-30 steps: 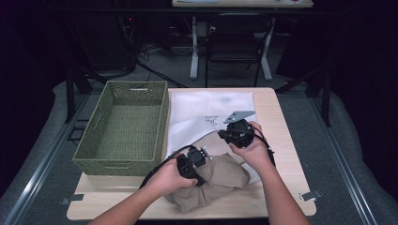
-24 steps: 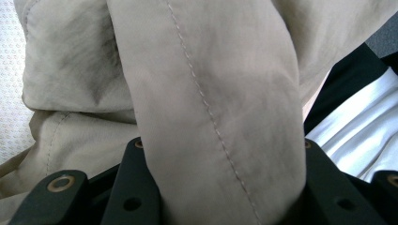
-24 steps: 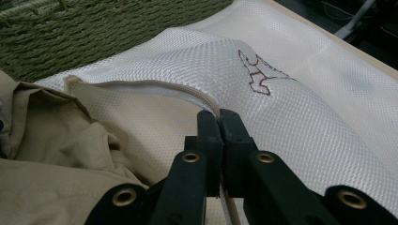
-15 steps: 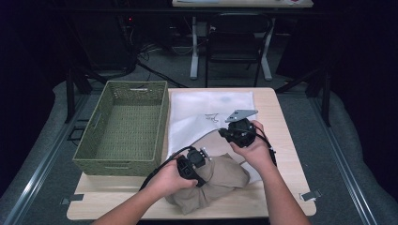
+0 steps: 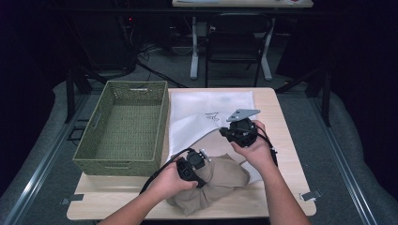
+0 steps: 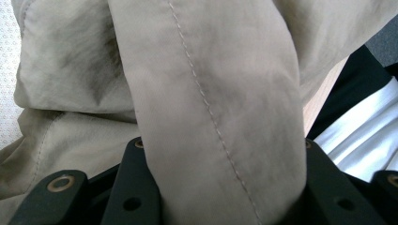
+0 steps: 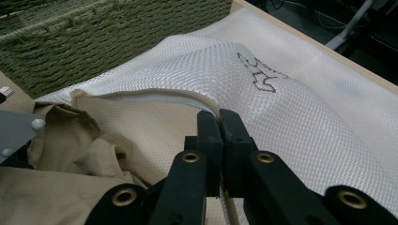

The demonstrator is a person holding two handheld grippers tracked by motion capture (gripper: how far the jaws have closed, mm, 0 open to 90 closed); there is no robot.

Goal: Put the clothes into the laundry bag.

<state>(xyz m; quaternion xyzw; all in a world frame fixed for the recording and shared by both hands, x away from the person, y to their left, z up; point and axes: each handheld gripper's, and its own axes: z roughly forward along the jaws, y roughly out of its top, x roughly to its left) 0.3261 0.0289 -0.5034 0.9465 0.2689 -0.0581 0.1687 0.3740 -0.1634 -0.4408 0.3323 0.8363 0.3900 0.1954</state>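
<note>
A: What sits at the left edge of the tabletop (image 5: 286, 187)?

B: A green woven basket (image 5: 124, 126), running from near the far left corner down toward the near edge.

A: And next to it?

B: A white mesh bag (image 5: 206, 112) lies flat in the far middle, touching the basket's right wall. A small dark figure is stitched on it. Its opening faces the near edge.

A: Where is the garment?

B: The tan garment (image 5: 220, 180) is bunched at the near edge, in the middle, just at the bag's mouth and partly over its near hem.

A: The left tongs (image 6: 220, 187)?

B: Clenched on a seamed fold of the tan garment; the cloth runs up between the two black jaws.

A: The right tongs (image 7: 219, 123)?

B: Pinched tight on the bag's upper hem, lifting it off the lower layer, so the mouth gapes toward the garment.
</note>
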